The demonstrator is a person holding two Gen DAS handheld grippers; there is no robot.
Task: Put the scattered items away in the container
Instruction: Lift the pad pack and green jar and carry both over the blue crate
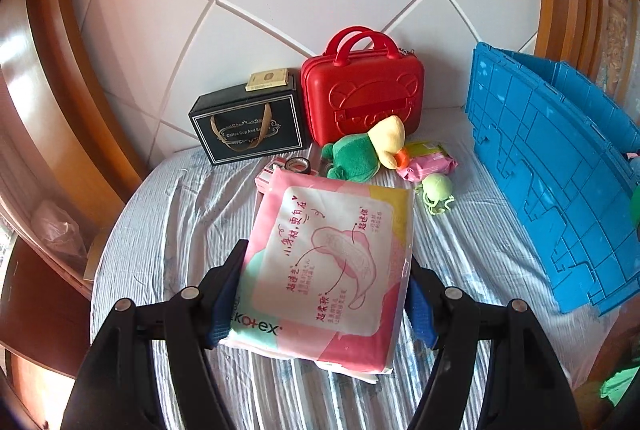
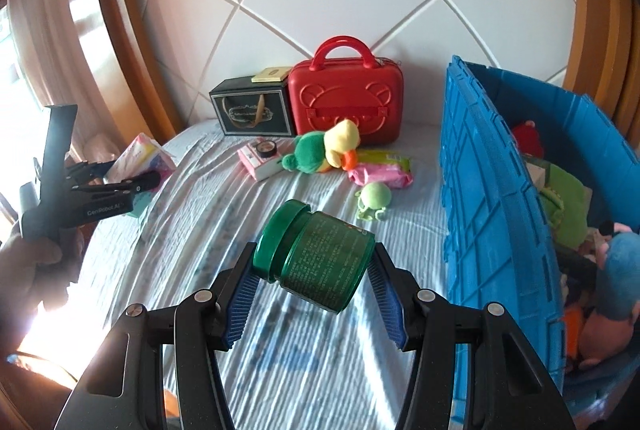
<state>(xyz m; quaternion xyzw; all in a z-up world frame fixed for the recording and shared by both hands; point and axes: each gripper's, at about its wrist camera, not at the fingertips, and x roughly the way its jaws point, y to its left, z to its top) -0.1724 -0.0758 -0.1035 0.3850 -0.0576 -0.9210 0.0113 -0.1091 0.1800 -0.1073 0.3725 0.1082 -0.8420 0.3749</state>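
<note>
My left gripper is shut on a pink Kotex pad pack, held above the striped bedsheet. From the right wrist view the left gripper and its pack show at the far left. My right gripper is shut on a green jar, lying sideways above the sheet. The blue crate stands at the right and holds plush toys and other items; it also shows in the left wrist view.
On the bed lie a green-and-yellow plush, a pink wipes pack, a small green plush, and a pink box with a tape roll. A red case and a black gift box stand against the white headboard.
</note>
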